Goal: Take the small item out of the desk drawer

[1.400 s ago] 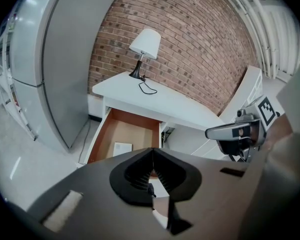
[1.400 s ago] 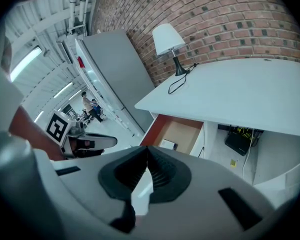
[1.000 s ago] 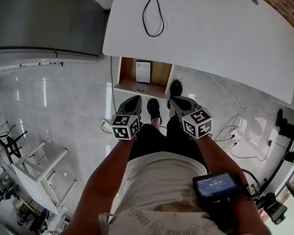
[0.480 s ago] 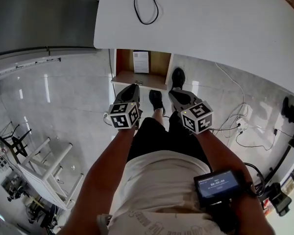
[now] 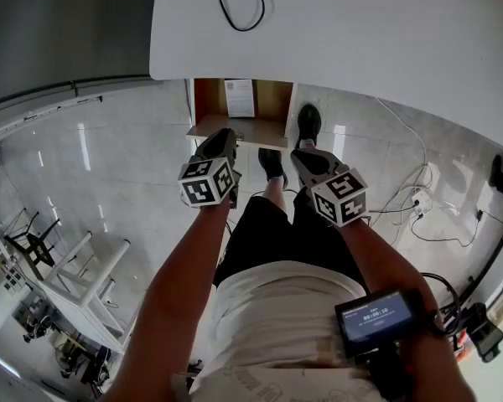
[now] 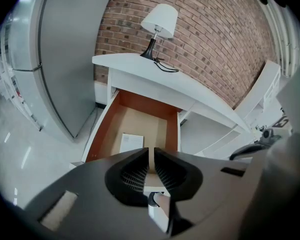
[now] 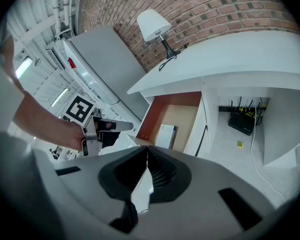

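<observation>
- Orange-brown wood lines the inside of the drawer (image 6: 102,129), which stands open beneath the white surface (image 5: 360,48).
- On the drawer's floor lies the small item (image 6: 131,143), flat and white, with print too small to read. It is nearer the drawer's left wall than its right, and nothing touches it.
- Just short of the drawer's front edge, the left hand-held gripper (image 5: 221,135) points down toward the drawer. Its jaws are drawn together to a thin slit and nothing is between them.
- Off the drawer's right front corner, and a little further from the drawer, is the right hand-held gripper (image 5: 302,156). Its jaws meet at the tips and it is also empty.
- On the surface above the drawer, a white-shaded lamp (image 6: 159,21) stands in front of a brick wall (image 6: 215,39), with a black cable (image 5: 239,2) looped beside it.
- Black shoes (image 5: 308,124) rest on the pale tiled floor, right of the drawer's front.
</observation>
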Available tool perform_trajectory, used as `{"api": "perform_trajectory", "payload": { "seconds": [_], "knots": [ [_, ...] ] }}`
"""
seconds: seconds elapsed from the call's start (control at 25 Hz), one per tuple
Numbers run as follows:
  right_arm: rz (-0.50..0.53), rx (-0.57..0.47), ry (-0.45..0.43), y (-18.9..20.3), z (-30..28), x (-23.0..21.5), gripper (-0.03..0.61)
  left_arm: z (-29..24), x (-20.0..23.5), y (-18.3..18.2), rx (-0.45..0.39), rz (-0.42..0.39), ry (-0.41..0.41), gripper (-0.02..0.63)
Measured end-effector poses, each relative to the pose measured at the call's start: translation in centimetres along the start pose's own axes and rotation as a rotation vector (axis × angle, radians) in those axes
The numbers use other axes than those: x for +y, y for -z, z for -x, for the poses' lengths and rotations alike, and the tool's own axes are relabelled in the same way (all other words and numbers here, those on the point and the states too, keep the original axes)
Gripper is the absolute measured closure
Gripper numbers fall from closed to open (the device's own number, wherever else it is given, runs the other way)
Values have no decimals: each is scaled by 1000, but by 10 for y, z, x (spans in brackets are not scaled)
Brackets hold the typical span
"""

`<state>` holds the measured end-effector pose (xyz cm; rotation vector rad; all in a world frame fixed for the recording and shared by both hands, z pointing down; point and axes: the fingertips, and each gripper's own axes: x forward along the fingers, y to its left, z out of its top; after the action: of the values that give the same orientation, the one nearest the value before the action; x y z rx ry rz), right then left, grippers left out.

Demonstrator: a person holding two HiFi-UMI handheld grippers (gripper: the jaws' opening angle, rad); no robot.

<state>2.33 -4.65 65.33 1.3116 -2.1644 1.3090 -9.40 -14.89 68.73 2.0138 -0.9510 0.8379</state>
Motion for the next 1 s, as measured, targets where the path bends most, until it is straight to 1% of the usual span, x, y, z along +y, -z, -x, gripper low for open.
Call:
{"api": "perform_trajectory", "payload": {
  "seconds": [0.04, 0.12, 0.36, 0.52, 0.6, 0.72, 0.88, 1.0],
  "knots": [
    [0, 2, 3, 1, -1, -3, 572, -3, 2, 1, 4, 3, -3, 596],
    [-2, 4, 9, 1, -3, -9, 572, -8, 4, 4, 18, 11, -4, 552],
    [-6, 0, 17, -5, -8, -22, 572, -19, 9, 10, 55, 17, 3, 486],
    [-1, 8, 10, -5, -12, -25, 572, -32, 13, 8, 78, 7, -9, 406],
    [2, 12, 7, -6, -14, -27, 572, -39, 17, 5, 86, 21, -19, 377],
    [1, 14, 3, -6, -17, -31, 572, -51, 17, -5, 78, 64, -21, 357],
    [-15, 12, -3, -5, -19, -32, 572, -63, 19, -17, 75, 40, -25, 319],
    [-21, 10, -1, -4, -19, -42, 572, -78, 18, -21, 69, 50, -14, 299]
  ]
}}
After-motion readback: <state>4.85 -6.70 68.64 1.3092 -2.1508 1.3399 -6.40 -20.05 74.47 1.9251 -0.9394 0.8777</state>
